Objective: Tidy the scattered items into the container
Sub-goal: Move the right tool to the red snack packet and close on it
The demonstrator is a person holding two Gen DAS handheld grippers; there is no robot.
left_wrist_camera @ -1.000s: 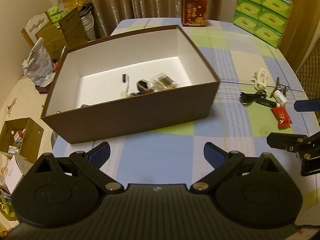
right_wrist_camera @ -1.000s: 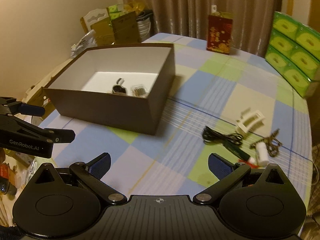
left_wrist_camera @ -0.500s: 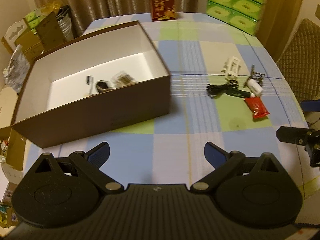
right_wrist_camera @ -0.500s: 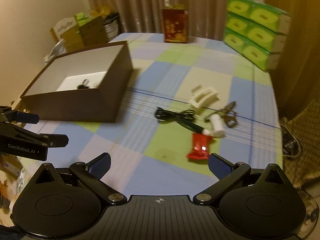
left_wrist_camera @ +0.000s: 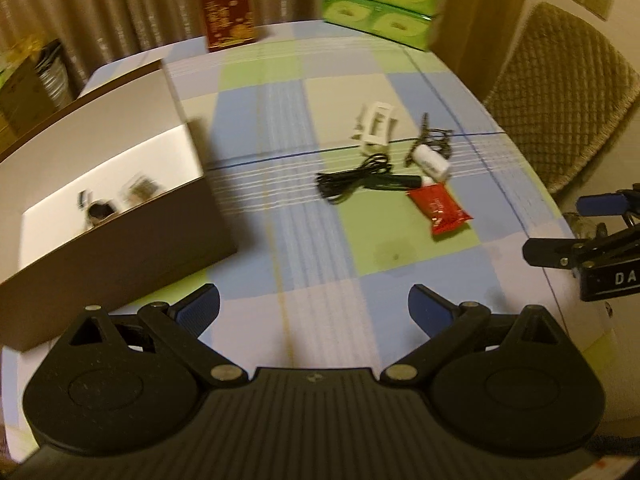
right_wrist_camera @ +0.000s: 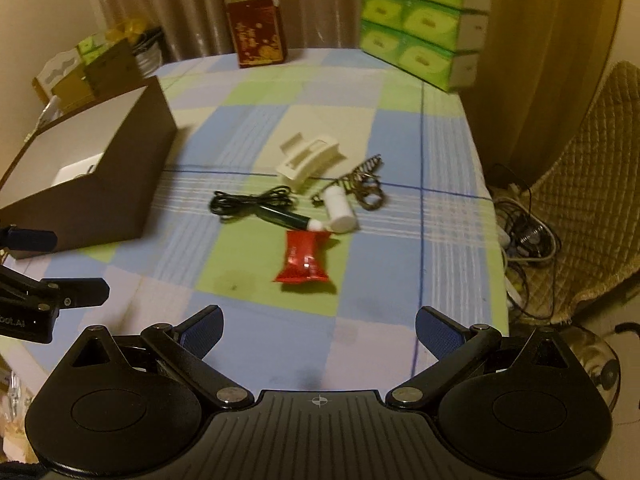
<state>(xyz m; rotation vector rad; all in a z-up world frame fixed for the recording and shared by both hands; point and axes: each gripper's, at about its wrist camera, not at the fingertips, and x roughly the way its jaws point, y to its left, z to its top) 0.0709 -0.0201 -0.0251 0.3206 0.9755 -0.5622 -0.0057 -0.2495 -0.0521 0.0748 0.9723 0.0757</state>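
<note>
A brown box [left_wrist_camera: 132,236] with a white inside stands at the left [right_wrist_camera: 100,184] and holds a few small items [left_wrist_camera: 100,210]. Scattered on the checked tablecloth are a red packet [right_wrist_camera: 306,258], a black cable [right_wrist_camera: 252,202] with a dark pen, a white cylinder [right_wrist_camera: 340,210], a white plastic clip [right_wrist_camera: 310,158] and a dark chain [right_wrist_camera: 366,188]. The same items show in the left wrist view, with the red packet [left_wrist_camera: 438,208] nearest. My left gripper [left_wrist_camera: 314,306] and right gripper [right_wrist_camera: 320,328] are both open and empty, above the table's near edge.
A red gift bag [right_wrist_camera: 258,34] and stacked green tissue boxes [right_wrist_camera: 424,24] stand at the table's far edge. A padded chair [right_wrist_camera: 580,184] and floor cables [right_wrist_camera: 524,240] lie to the right. Cartons [right_wrist_camera: 100,68] stand beyond the box.
Both grippers have swung to the right, away from the box and toward the scattered items. The items now sit in the middle of both views. Both jaws stay open.
</note>
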